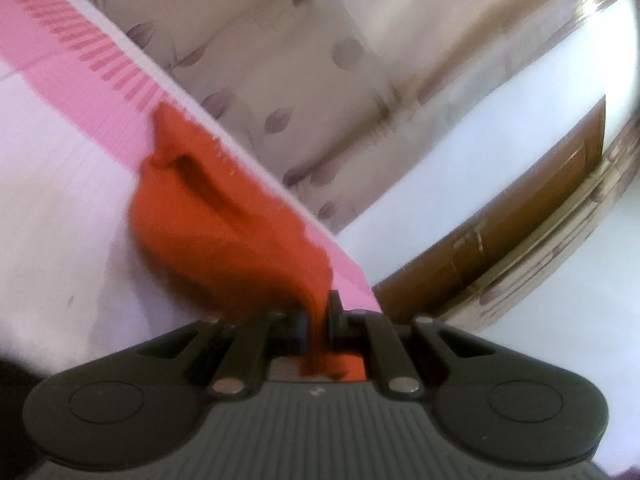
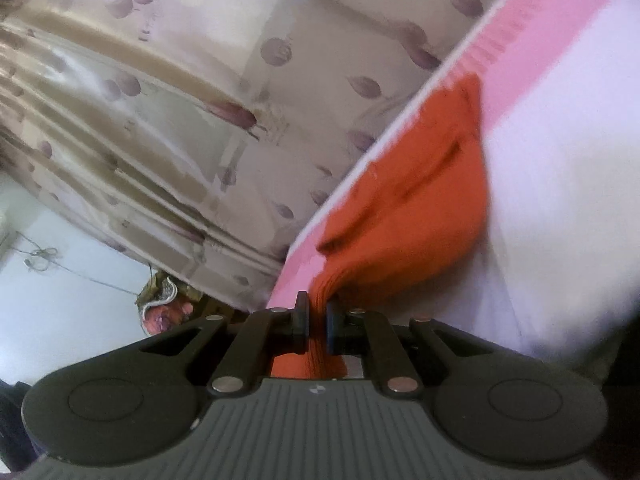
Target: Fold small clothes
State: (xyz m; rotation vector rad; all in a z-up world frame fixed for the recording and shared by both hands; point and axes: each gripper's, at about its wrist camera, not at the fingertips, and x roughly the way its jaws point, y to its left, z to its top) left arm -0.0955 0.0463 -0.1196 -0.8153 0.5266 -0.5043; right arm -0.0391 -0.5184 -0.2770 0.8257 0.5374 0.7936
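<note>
Orange garment (image 1: 208,232) was pinched in both closed grippers, left gripper (image 1: 318,322) and right gripper (image 2: 317,320), and sagged ahead of the jaws onto the pink-and-white bedsheet (image 1: 60,168). No fold looked finished; laying over and flattening remained.

surface (image 1: 60,200): white cover with a pink striped band along its far edge | curtain (image 2: 160,112): glossy beige, purple leaf print, hanging behind the surface | wooden cabinet (image 1: 520,216): brown, against a white wall | cord (image 2: 44,258): thin, dangling on the white wall | patterned bundle (image 2: 164,300): below the curtain, blurred
</note>
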